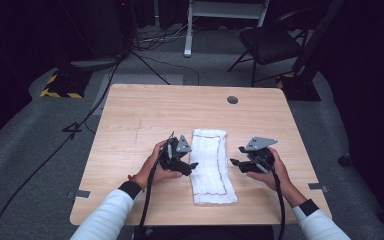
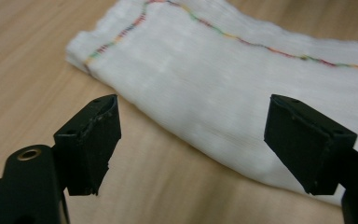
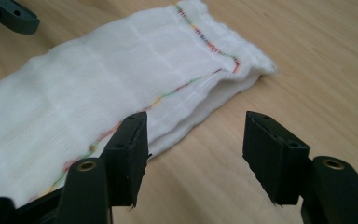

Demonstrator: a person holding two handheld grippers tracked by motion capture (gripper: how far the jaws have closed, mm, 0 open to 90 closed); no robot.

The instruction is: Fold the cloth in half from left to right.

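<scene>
A folded white cloth (image 1: 210, 167) with a coloured stitched hem lies flat on the table (image 1: 130, 125), between the two grippers. The left gripper (image 1: 187, 166) sits just beside the cloth's edge, at about the middle of its length; its jaws stand wide with nothing between them. In the left gripper view the cloth (image 2: 223, 84) lies just ahead of the jaws and runs on behind the right-hand one, with no pad pressing on it, and bare table lies under the gap. The right gripper (image 1: 237, 157) is near the cloth's other long edge, a little apart from it, its jaws pointing toward the cloth. Those jaws are also open and hold nothing. In the right gripper view the cloth (image 3: 121, 79) stretches ahead and to the left of the jaws, its folded edge passing behind the left-hand one.
</scene>
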